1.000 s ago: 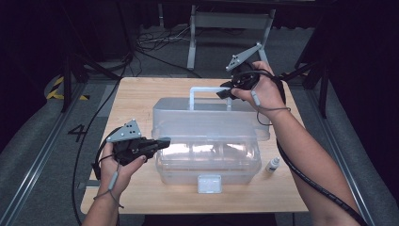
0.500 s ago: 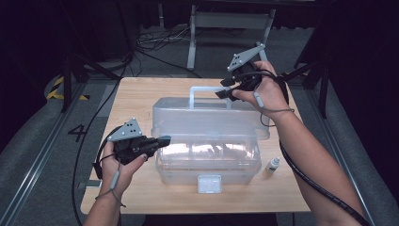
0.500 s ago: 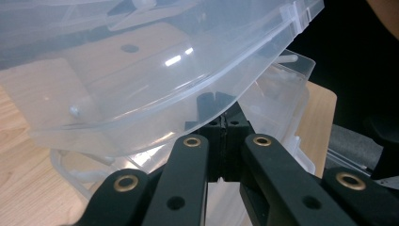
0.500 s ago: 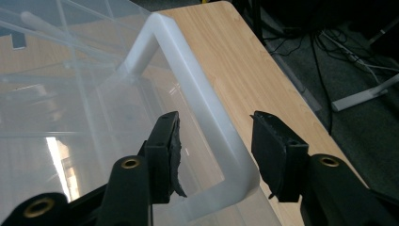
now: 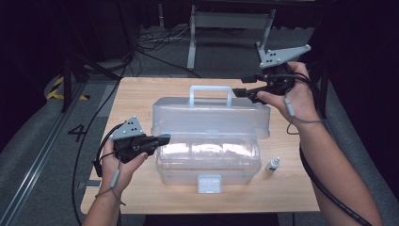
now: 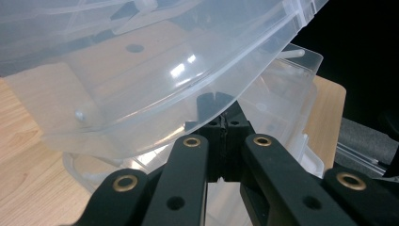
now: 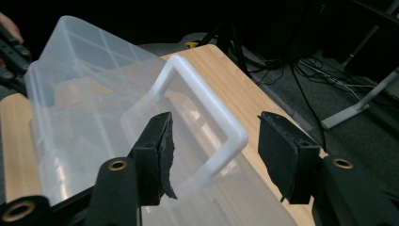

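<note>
The clear box [image 5: 207,155] sits mid-table [image 5: 141,94] with its lid [image 5: 211,117] swung up. The left gripper [image 5: 162,139] is clamped tight on the lid's edge (jaws fully together). The right gripper [image 5: 242,92] has just been opening, nothing between its jaws; it's beside the handle [image 5: 210,94], not touching.

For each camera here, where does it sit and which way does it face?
High view: above the near table edge, facing forward and down on the clear plastic lidded toolbox; both forearms show.
Left gripper view: on the left hand-held gripper, shut, facing the box's side.
Right gripper view: on the right hand-held gripper, jaws just opening, empty, facing the white carry handle.
All three views share the toolbox.
</note>
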Demonstrator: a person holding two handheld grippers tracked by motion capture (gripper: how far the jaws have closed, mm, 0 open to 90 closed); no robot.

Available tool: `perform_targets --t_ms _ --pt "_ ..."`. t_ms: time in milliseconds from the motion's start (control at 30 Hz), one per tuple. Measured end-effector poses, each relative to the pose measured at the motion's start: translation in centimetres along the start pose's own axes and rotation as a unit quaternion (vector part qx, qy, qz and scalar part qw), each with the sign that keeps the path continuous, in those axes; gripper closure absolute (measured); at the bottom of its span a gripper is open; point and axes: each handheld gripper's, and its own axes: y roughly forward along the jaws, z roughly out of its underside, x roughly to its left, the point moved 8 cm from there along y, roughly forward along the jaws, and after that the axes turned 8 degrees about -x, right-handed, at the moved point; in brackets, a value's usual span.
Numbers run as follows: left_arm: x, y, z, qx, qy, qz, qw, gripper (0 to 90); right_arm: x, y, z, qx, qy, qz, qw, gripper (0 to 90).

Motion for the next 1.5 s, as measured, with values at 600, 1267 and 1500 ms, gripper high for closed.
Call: perform_targets --t_ms 600,1267,1500 --pt "0.2 0.0 -0.3 0.012 0.009 -0.002 0.9999 89.6 1.5 -6.7 4.4 -0.008 0.058 0.039 0.9975 44.4" --pt "0.2 0.0 -0.5 0.008 0.007 -0.007 0.9999 89.5 5.3 -9.8 11.6 0.005 0.073 0.035 0.9967 70.6" --pt "0.3 0.1 -0.7 0.005 0.007 -0.007 0.9999 89.5 6.0 -7.8 14.0 0.001 0.074 0.026 0.9969 85.6"
